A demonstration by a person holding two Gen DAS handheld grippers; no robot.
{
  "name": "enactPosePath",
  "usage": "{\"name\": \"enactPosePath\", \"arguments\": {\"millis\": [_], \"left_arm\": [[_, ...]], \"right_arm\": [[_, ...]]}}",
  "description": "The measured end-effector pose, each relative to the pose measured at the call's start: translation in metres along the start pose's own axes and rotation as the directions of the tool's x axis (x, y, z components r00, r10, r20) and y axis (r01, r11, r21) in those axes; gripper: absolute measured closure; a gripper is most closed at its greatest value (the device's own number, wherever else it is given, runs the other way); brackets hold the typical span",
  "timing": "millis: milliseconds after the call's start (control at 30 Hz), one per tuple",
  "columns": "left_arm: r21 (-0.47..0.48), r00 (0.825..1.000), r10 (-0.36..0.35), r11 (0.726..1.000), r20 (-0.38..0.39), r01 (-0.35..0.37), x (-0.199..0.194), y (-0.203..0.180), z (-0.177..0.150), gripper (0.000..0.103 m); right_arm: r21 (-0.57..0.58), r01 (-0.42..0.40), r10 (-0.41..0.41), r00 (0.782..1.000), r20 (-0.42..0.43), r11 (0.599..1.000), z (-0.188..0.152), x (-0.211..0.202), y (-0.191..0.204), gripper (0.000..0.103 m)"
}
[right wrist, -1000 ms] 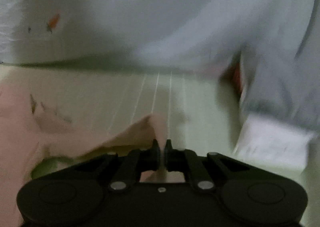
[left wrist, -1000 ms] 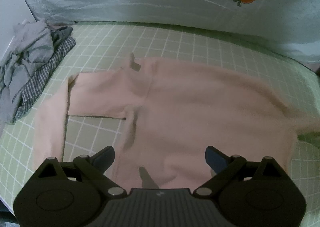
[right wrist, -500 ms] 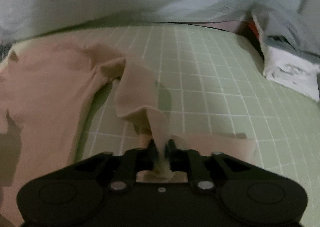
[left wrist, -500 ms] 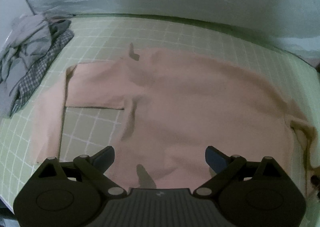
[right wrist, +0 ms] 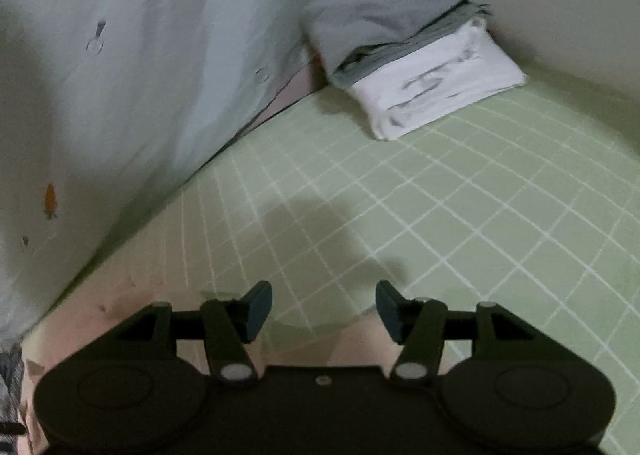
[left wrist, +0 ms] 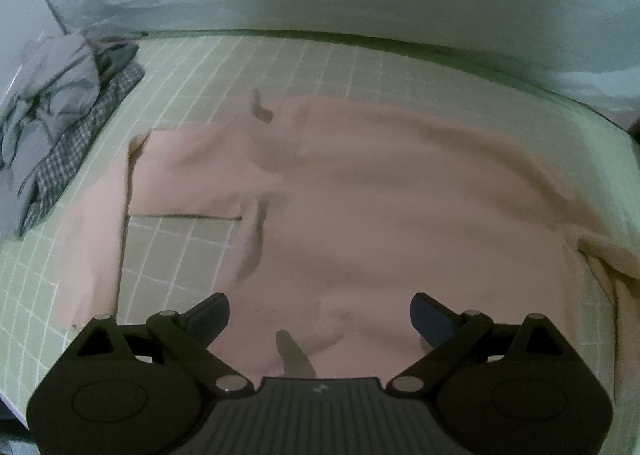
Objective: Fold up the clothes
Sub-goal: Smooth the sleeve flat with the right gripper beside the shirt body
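1. The left gripper (left wrist: 319, 315) fingers are held wide apart, empty, above the pink sweater (left wrist: 380, 207) spread on the green checked bed sheet (left wrist: 304, 67).
2. The right gripper (right wrist: 324, 309) fingers are opening; nothing is gripped.

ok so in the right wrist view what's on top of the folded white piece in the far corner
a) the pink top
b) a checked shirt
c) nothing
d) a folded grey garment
d: the folded grey garment lies on top of the folded white piece in the far corner of the green gridded sheet, stacked as a pile.
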State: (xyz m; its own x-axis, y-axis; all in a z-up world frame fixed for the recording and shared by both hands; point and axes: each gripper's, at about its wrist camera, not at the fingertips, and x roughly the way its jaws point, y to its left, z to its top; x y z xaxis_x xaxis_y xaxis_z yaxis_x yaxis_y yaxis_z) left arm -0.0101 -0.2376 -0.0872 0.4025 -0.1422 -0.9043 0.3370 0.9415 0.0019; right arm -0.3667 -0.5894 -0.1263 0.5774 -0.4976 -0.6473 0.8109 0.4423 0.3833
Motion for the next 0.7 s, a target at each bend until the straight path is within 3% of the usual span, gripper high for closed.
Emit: {"name": "enactPosePath", "arguments": {"millis": [200,300,400,500,600,667,700], "left_arm": [[0.017,1.0,-0.002,1.0,-0.002,0.002,-0.001,-0.003,0.0,0.006],[0.036,1.0,-0.003,0.999,-0.001,0.003,-0.001,-0.006,0.0,0.006],[0.043,1.0,0.0,0.999,0.003,0.0,-0.002,-0.007,-0.001,0.006],[0.036,1.0,0.004,0.999,0.002,-0.004,-0.002,-0.005,-0.002,0.006],[0.026,1.0,0.011,1.0,0.0,-0.011,-0.002,-0.004,-0.002,0.006],[0.018,1.0,0.013,1.0,-0.002,-0.013,-0.002,-0.002,-0.002,0.006],[0.013,1.0,0.012,1.0,-0.004,-0.012,-0.001,-0.002,-0.001,0.006]], "right_arm": [[0.051,0.117,-0.116,0.993,-0.019,0.992,-0.003,0.009,-0.018,0.043],[-0.115,0.173,-0.183,0.979,-0.087,0.978,-0.014,0.027,-0.006,0.043],[-0.164,0.155,-0.175,0.978,-0.117,0.974,-0.027,0.034,0.003,0.041],[-0.205,0.195,-0.221,0.969,-0.111,0.959,-0.028,0.04,0.008,0.034],[-0.258,0.224,-0.257,0.961,-0.1,0.94,-0.031,0.043,0.012,0.033],[-0.277,0.197,-0.233,0.967,-0.103,0.94,-0.03,0.041,0.013,0.046],[-0.29,0.179,-0.217,0.97,-0.105,0.94,-0.029,0.04,0.013,0.066]]}}
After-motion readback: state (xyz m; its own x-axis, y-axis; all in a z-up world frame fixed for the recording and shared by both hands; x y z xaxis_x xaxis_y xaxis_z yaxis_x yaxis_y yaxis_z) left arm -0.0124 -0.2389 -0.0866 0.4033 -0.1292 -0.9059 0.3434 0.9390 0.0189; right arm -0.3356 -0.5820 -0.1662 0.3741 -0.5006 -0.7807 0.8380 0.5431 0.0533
